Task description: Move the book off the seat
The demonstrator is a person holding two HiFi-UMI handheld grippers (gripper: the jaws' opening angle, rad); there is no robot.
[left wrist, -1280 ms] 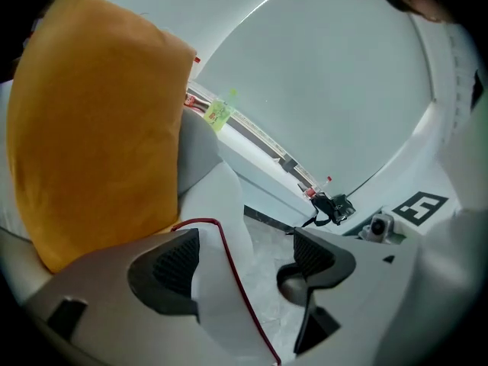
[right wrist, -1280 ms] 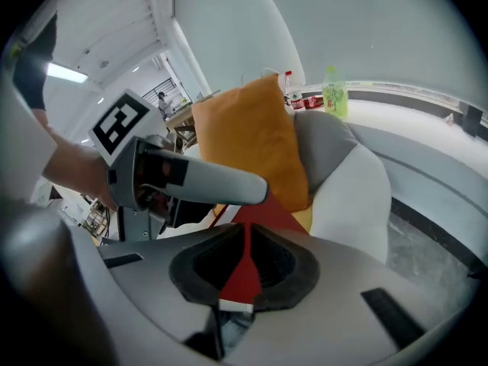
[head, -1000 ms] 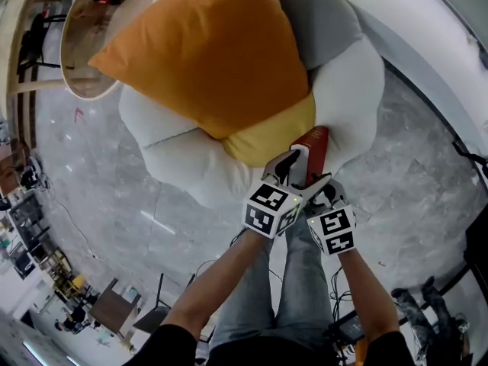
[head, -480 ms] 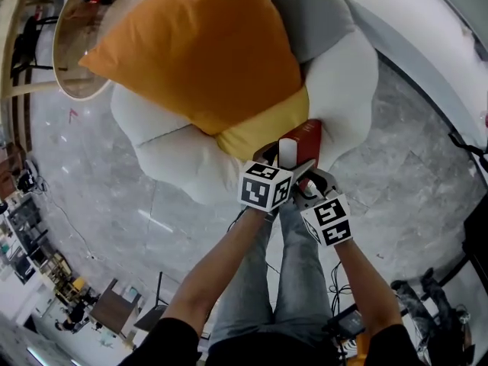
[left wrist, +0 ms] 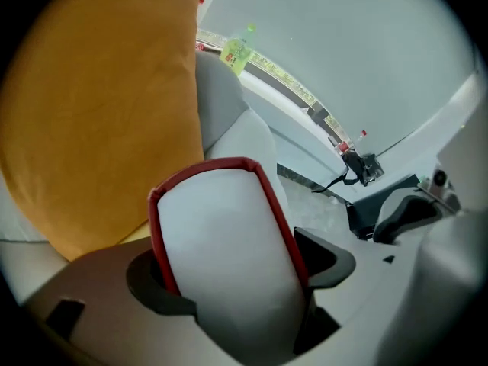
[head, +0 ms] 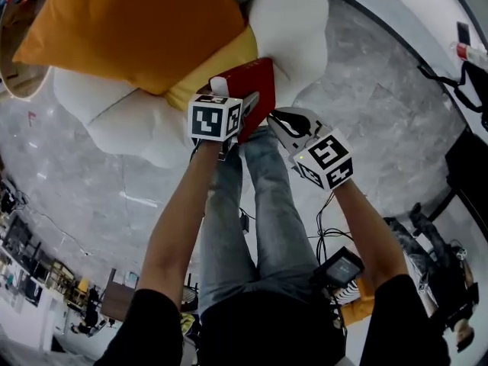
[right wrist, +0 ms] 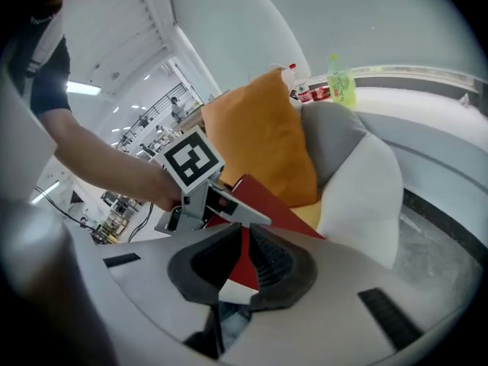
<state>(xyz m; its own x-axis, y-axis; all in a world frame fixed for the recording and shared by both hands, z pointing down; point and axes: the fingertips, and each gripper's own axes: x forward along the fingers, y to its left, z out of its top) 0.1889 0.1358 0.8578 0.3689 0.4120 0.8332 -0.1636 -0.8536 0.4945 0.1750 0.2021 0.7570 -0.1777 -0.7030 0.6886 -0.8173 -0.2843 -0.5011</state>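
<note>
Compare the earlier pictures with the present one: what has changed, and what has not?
The left gripper, shut on the book, has tipped it from standing on edge beside the yellow cushion until its red cover faces up. The right gripper has just been closing its jaws on the book's corner. Orange pillow and white seat unchanged.

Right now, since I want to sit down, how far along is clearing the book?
Done: left gripper clamps the red book. In hand: right gripper has just closed on its corner; the book hangs over the white seat. Remaining: carry it clear, set it down.
</note>
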